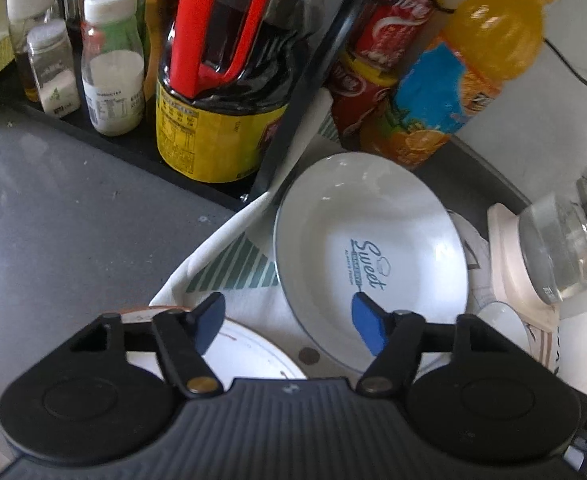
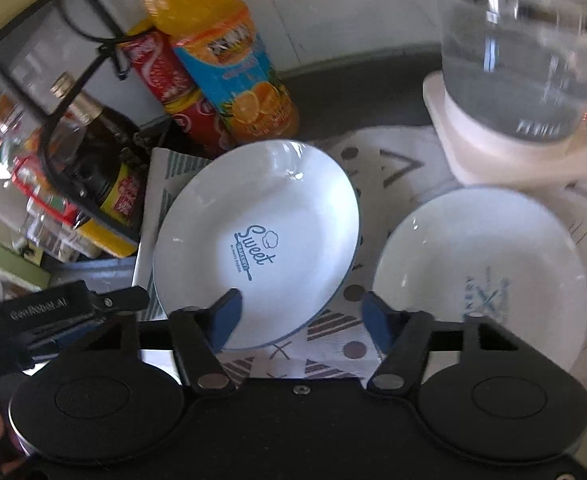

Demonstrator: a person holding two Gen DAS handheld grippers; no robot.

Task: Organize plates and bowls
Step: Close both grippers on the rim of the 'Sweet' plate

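The plate with the word "Sweet" (image 2: 257, 236) lies on a patterned cloth (image 2: 333, 344) on the worktop, and both grippers point down at its near rim from opposite sides. For the right gripper (image 2: 299, 318) the plate is ahead and to the left of the jaws: the left pad is over the near rim, the right pad is over the cloth, so the rim passes between them. The jaws stand apart and nothing is pressed, so they hold nothing. For the left gripper (image 1: 291, 326) the same plate (image 1: 373, 248) lies ahead and to the right: its right pad is over the near rim and its left pad is over a second white plate (image 1: 249, 356) that lies close under the jaws. These jaws are also released and empty. I judge that the right gripper is a little better placed for this plate, because its gap sits more squarely across the rim. The plate is round, so it has no long axis; only the rim direction matters, and it looks tilted, with the far edge higher. A white bowl (image 2: 481, 272) sits to the right of the right jaws. Whether any pad touches the plate I cannot tell. The second plate is mostly hidden by the left gripper's body, and the glass jug (image 2: 525, 48) behind the bowl is blurred.
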